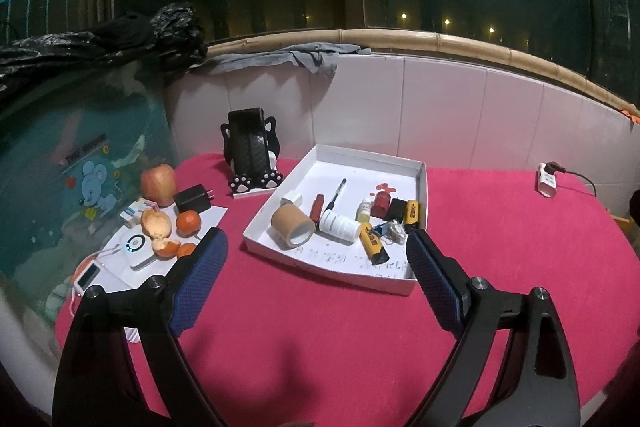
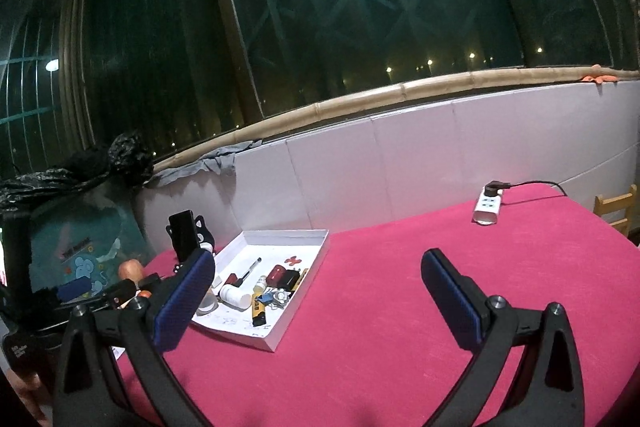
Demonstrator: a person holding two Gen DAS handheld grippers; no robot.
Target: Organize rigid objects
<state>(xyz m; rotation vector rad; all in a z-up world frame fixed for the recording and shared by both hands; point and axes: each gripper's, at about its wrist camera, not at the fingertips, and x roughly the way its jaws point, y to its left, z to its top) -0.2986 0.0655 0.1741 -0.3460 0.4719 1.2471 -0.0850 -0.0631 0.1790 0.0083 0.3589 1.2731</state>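
Nearest to me, my left tongs (image 1: 316,255) stand wide open over the pink table cover (image 1: 320,327) and hold nothing. My right tongs (image 2: 318,277) are also wide open and empty, above bare cover. A little farther lies the white tray (image 1: 416,285). Inside it are a tape roll (image 1: 292,225), a white bottle (image 1: 339,225), a yellow battery (image 1: 374,243), a pen (image 1: 336,195) and a red cylinder (image 1: 381,205). Left of the tray lie orange peels (image 1: 158,227), and an apple (image 1: 159,185) is behind them. Far right, a white power strip (image 2: 488,209) rests near the wall.
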